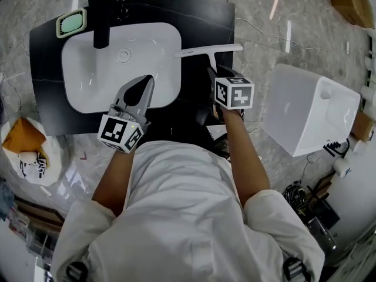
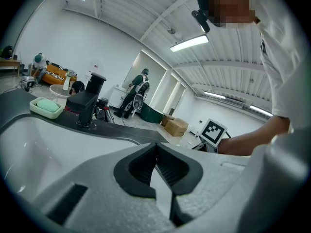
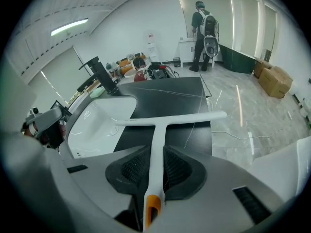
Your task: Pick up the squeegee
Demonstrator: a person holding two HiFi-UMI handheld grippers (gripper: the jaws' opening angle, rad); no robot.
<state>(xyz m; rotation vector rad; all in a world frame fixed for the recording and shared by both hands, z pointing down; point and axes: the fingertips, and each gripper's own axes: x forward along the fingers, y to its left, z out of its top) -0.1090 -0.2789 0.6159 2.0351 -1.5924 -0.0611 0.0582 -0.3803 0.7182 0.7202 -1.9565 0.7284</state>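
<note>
White squeegee (image 3: 170, 120): blade sat across the black desk (image 1: 202, 19), just right of the sink (image 1: 88, 75), handle pointing toward the person.
Right gripper (image 3: 156, 152): its 2 pads were closed on the squeegee's handle.
Left gripper (image 2: 156, 148): jaws met at the tips, holding nothing, above the sink's near rim.

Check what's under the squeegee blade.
Black countertop lies under the squeegee blade, right of the sink basin; its right tip pokes past the counter edge. The handle runs down between the right gripper pads, which cover whatever is under it.
</note>
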